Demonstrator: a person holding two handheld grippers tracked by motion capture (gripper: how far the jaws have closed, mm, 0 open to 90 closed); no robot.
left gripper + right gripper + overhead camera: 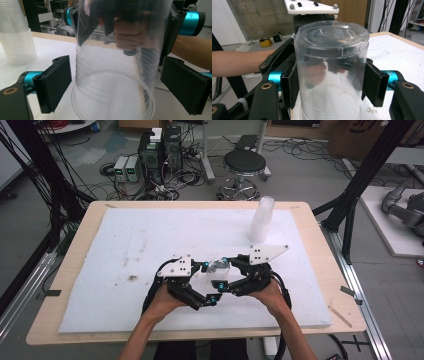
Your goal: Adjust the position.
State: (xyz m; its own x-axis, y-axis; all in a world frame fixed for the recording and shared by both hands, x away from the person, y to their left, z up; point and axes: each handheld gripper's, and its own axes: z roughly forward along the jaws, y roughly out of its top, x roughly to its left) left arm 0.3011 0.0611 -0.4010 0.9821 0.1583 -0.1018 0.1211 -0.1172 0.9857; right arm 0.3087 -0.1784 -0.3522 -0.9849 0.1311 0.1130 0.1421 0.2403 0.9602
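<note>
A clear plastic cup [218,268] stands mouth down on the white foam board [150,235], near its front middle. My right gripper [332,85] is shut on the cup [332,50], one pad pressed against each side below the upturned base. My left gripper [120,85] is open around the lower part of the cup [115,75], with a gap between each pad and the wall. In the high view the left gripper [209,284] and the right gripper [226,272] face each other across the cup. A stack of clear cups [262,220] stands at the back right.
The foam board lies on a wooden table [320,250]. In the left gripper view the cup stack [17,37] rises at the far left. Beyond the table are a black stool [244,164], electronics boxes [159,150] and cables on the floor.
</note>
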